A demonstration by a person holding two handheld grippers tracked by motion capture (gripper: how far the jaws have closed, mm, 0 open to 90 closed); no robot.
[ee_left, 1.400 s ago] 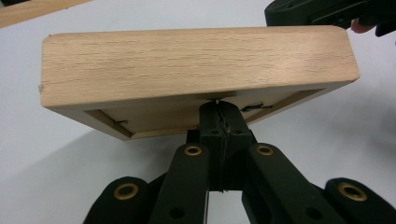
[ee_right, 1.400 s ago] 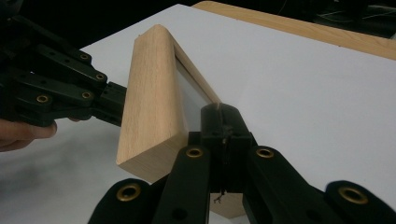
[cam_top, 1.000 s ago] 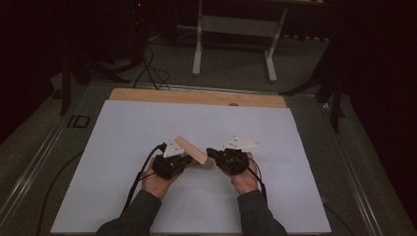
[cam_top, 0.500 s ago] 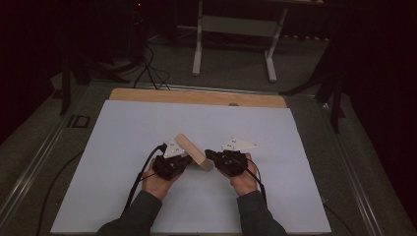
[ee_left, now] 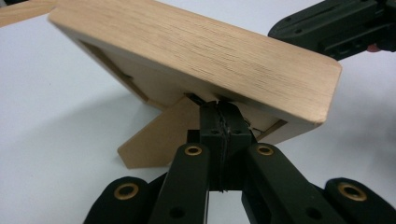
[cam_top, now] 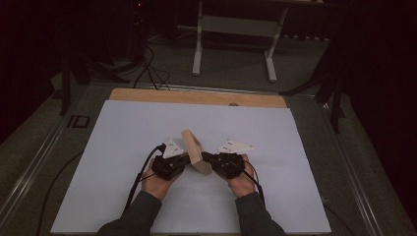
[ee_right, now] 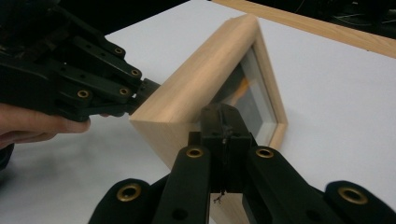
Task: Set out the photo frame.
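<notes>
Between shut fingers, wooden frame (cam_top: 195, 152).

Desk (cam_top: 74, 142) w/ white sheet (cam_top: 123, 147) over most of it; bare wood strip (cam_top: 196, 97) at far edge. Wooden picture frame (cam_top: 195, 152) stands on sheet near centre, tilted.

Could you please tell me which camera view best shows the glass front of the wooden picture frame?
The right gripper view: the wooden picture frame turns its glass front toward that camera. The left gripper view shows its back and easel stand; the high view shows mainly its top edge.
</notes>
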